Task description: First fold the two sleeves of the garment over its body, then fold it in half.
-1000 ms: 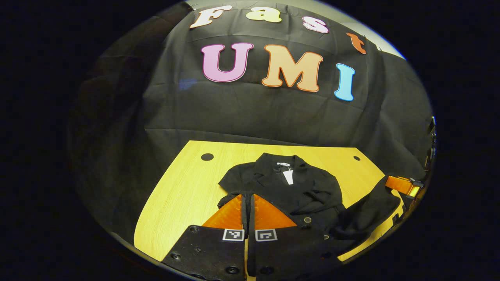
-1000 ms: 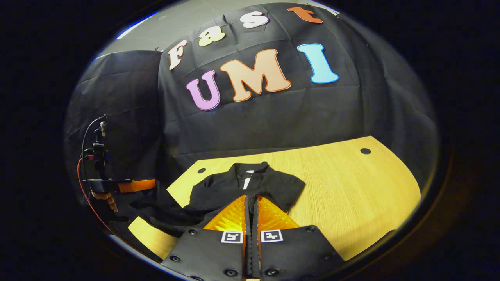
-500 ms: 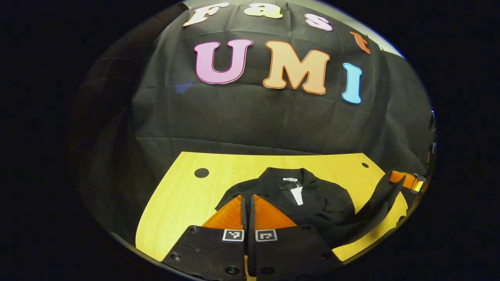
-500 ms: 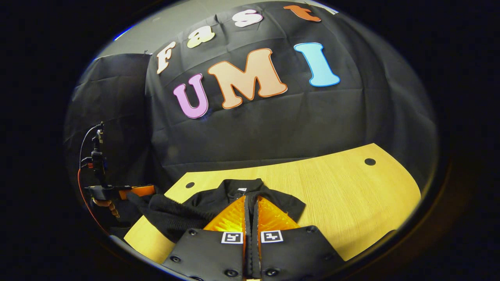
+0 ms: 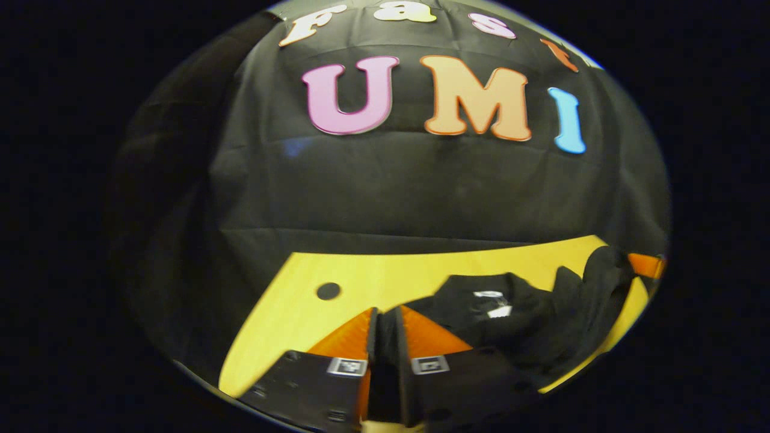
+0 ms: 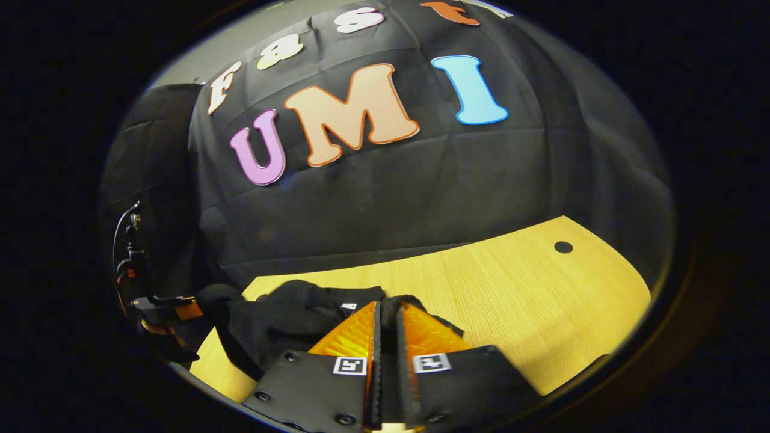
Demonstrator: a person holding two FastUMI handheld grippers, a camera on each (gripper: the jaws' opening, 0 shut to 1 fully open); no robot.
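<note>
A black garment (image 5: pixel 517 316) lies on the yellow wooden table (image 5: pixel 361 276), its collar and white tag (image 5: pixel 490 294) facing up. My left gripper (image 5: pixel 385 322) is shut on a strip of its black cloth, low over the table. The lifted cloth rises in a hump (image 5: pixel 592 288) toward the right gripper (image 5: pixel 646 264) at the far right. In the right gripper view, my right gripper (image 6: pixel 385 316) is shut on the garment's edge too, with the bunched garment (image 6: pixel 289 313) to its left. Beyond it the left gripper (image 6: pixel 174 310) and a hand (image 6: pixel 156 328) show.
The table has a round hole (image 5: pixel 328 291) near its left back corner and another hole (image 6: pixel 563 246) near the right back. Bare tabletop (image 6: pixel 529 300) stretches to the right of the garment. The black cloth wall stands close behind the table's far edge.
Both grippers have moved forward toward the collar, carrying the garment's lower edge with them. The cloth has lifted and bunched, and now covers much of the body.
</note>
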